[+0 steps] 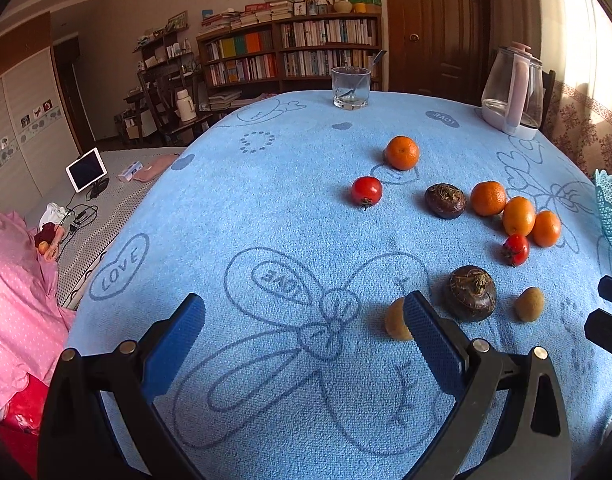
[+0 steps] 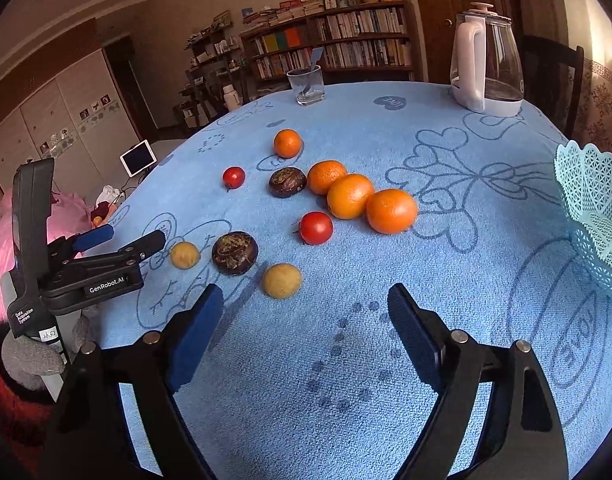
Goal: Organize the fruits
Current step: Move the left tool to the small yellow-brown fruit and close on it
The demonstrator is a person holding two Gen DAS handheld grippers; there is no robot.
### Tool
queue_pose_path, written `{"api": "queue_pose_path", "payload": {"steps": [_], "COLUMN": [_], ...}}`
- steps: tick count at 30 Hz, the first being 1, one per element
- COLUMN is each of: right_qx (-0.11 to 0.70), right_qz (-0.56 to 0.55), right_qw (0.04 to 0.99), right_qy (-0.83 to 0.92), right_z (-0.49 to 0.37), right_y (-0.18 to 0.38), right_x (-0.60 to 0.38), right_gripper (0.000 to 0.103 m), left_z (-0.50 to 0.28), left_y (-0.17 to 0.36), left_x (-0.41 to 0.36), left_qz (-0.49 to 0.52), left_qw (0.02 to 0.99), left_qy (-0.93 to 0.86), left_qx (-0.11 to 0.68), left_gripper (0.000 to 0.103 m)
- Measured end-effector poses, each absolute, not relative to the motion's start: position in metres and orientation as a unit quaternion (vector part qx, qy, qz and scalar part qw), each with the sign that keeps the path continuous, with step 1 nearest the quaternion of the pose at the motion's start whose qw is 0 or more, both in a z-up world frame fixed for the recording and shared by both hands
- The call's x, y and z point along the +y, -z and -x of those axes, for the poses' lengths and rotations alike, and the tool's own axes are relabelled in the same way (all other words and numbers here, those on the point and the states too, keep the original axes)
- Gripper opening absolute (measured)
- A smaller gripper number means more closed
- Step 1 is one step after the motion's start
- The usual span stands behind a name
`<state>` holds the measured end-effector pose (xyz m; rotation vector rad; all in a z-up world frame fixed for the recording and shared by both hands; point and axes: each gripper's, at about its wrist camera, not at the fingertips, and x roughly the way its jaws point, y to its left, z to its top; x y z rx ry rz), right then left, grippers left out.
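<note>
Fruit is all loose on the desk (image 2: 486,320): four oranges (image 2: 391,211), two tomatoes (image 2: 315,227), two dark bulbs (image 2: 234,253), two small tan fruits (image 2: 282,280). Basket (image 2: 594,216) sits at the right edge, contents not visible. Left hand-held gripper (image 1: 306,332) is wide and empty; right hand-held gripper (image 2: 306,332) is also apart, nothing between the jaws. Tan fruit is nearest: likely light, round, rolls easily. Grip across its middle, gently. Tomatoes probably bruise.

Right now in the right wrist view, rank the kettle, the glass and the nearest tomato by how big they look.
1. Kettle
2. Glass
3. Nearest tomato, close to the glass in apparent size, and it sits nearer the camera, so that order is unsure.
</note>
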<state>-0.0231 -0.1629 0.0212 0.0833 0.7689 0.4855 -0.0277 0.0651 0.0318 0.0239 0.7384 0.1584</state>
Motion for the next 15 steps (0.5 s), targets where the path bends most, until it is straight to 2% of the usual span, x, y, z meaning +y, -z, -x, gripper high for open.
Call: {"api": "queue_pose_path", "payload": {"steps": [15], "right_qx": [0.433], "right_qz": [0.005], "right_qw": [0.867], "right_qy": [-0.245], "right_z": [-0.008], "right_y": [0.002], "right_x": [-0.121], "right_gripper": [0.045], "left_z": [0.026], "left_y": [-0.029], "left_x": [0.050], "left_qz": [-0.034], "left_qw": [0.930], "left_qy": [-0.040], "left_qx": [0.364], "left_gripper": [0.098]}}
